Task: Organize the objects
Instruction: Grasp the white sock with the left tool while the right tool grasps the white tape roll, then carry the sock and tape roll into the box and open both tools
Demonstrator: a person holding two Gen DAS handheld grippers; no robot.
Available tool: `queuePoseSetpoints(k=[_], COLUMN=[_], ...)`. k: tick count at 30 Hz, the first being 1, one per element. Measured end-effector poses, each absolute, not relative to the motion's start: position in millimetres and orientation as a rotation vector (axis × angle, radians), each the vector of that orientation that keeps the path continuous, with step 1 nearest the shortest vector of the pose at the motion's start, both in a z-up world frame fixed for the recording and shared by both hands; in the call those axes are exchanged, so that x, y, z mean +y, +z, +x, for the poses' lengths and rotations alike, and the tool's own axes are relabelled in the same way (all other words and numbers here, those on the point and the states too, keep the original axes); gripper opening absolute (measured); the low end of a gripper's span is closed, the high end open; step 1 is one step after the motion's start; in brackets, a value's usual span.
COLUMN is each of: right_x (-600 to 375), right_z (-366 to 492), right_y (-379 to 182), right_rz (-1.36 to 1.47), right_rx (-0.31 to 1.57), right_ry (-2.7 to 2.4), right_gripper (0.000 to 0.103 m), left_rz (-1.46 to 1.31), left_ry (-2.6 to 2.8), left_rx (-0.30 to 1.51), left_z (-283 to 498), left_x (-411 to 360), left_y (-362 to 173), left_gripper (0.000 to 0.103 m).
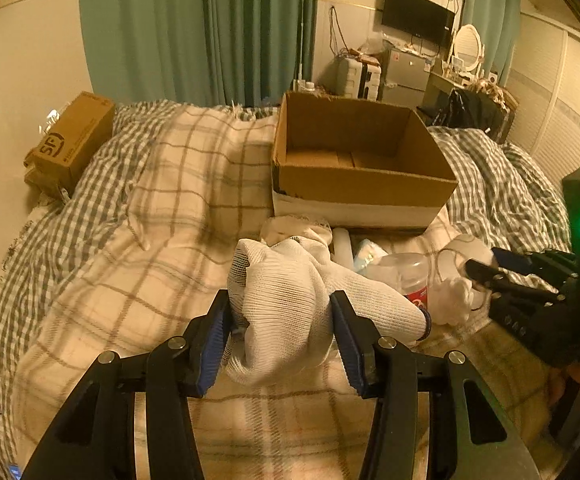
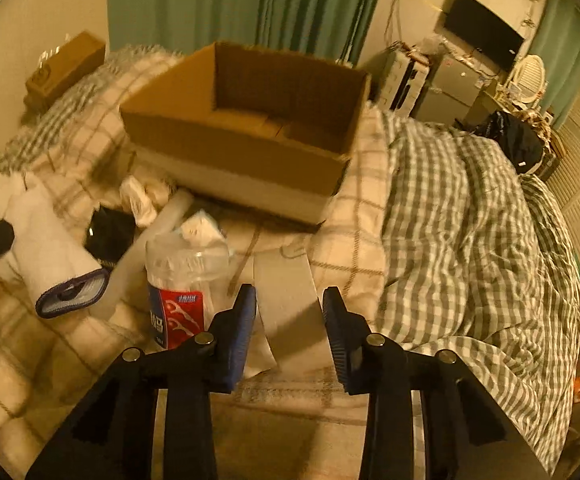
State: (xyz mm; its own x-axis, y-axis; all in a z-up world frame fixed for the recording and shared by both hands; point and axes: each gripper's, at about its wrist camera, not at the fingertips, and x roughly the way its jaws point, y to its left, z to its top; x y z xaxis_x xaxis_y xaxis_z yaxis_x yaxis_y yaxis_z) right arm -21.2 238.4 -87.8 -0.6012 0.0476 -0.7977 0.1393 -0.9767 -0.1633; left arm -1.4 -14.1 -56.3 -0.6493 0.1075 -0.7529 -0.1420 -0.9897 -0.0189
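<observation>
My left gripper point(image 1: 281, 322) is shut on a bunched white sock with a blue cuff point(image 1: 290, 300), held just above the plaid blanket; the sock also shows in the right wrist view point(image 2: 55, 256). An open, empty cardboard box point(image 1: 354, 156) stands on the bed beyond it, also in the right wrist view point(image 2: 249, 128). My right gripper point(image 2: 290, 312) is open around a flat pale strip point(image 2: 285, 304) lying on the bed; it shows at the right edge of the left wrist view point(image 1: 486, 276). A clear jar with a red label point(image 2: 181, 280) stands just left of it.
A white tube point(image 1: 342, 246), a tissue pack point(image 1: 366, 254), a black item point(image 2: 109, 232) and crumpled white cloth point(image 1: 456, 296) lie before the box. A small brown carton point(image 1: 73, 140) sits at the bed's far left. Checked duvet point(image 2: 470, 240) covers the right.
</observation>
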Motion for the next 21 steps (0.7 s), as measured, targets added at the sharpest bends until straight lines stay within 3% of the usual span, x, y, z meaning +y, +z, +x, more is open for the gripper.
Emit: queuePoseSetpoints(k=[12, 21], right_x=[250, 242], right_z=[-19, -88], right_y=[8, 75], right_rz=[1.06, 0.894], right_rx=[0.264, 0.253], right_ry=[-2.867, -2.89], right_gripper=[0.033, 0.033], left_rz=[-1.131, -0.997], left_ry=[2.761, 2.797], left_rx=[0.066, 0.105], left_z=[-32, -112], left_x=[-11, 20], left_y=[-9, 36], left_gripper=[0.051, 0.05])
